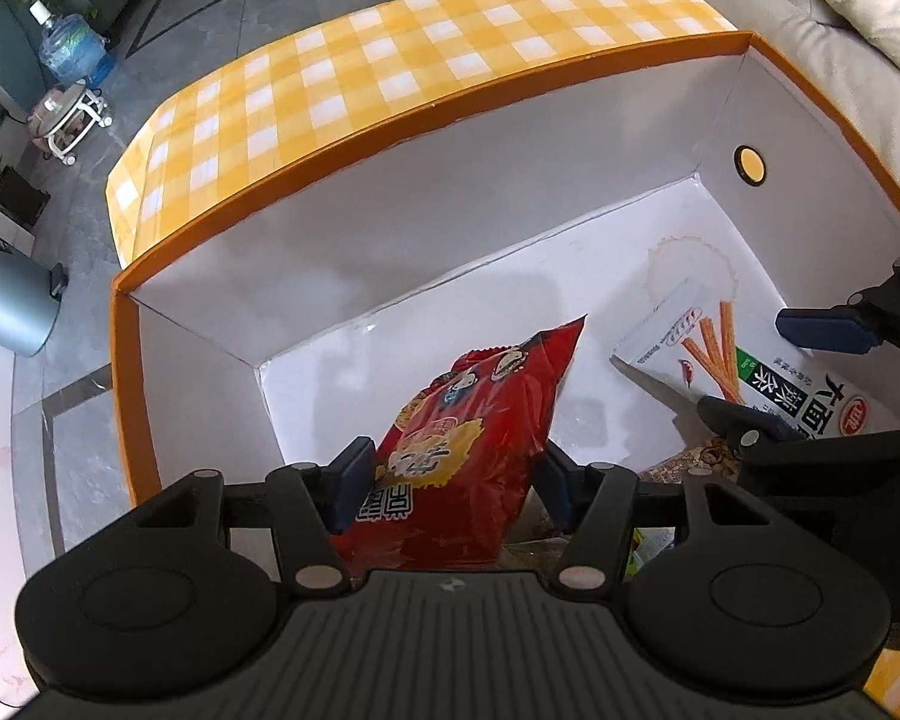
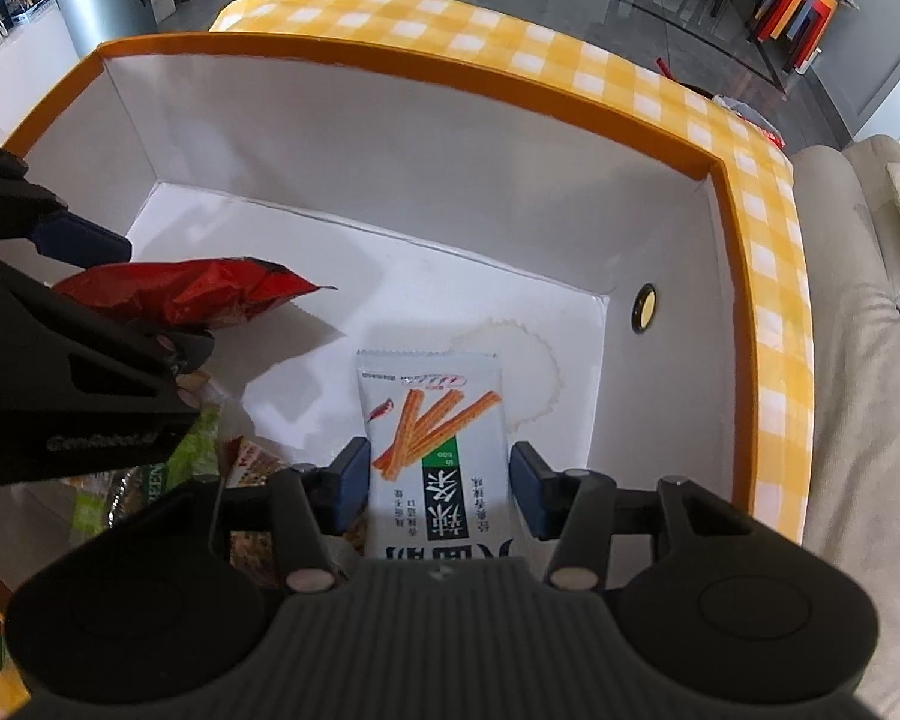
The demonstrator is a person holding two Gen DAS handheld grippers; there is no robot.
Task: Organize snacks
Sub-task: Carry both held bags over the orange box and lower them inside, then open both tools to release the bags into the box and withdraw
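- The left claw [image 1: 450,480] points down into a large open cardboard box with an orange rim and white inner walls [image 1: 390,204]; its blue pads sit on either side of a shiny red snack bag with cartoon print [image 1: 474,414], seemingly touching the bag's edges, though a firm squeeze cannot be told.
- The red snack bag leans tilted, its far corner raised above the box's white floor.
- The right claw [image 2: 441,480] also points down into the box, with a white snack packet printed with orange sticks and a green label [image 2: 432,420] between its pads; the left pad touches the packet, while a narrow gap shows at the right pad.
- More snack packs (green and brown wrappers, partly hidden) [image 2: 150,480] lie beneath the left claw.
- A yellow-and-white checked surface [image 1: 390,60] borders the box's far side.
- A beige sofa cushion [image 2: 858,360] lies just beside the box.
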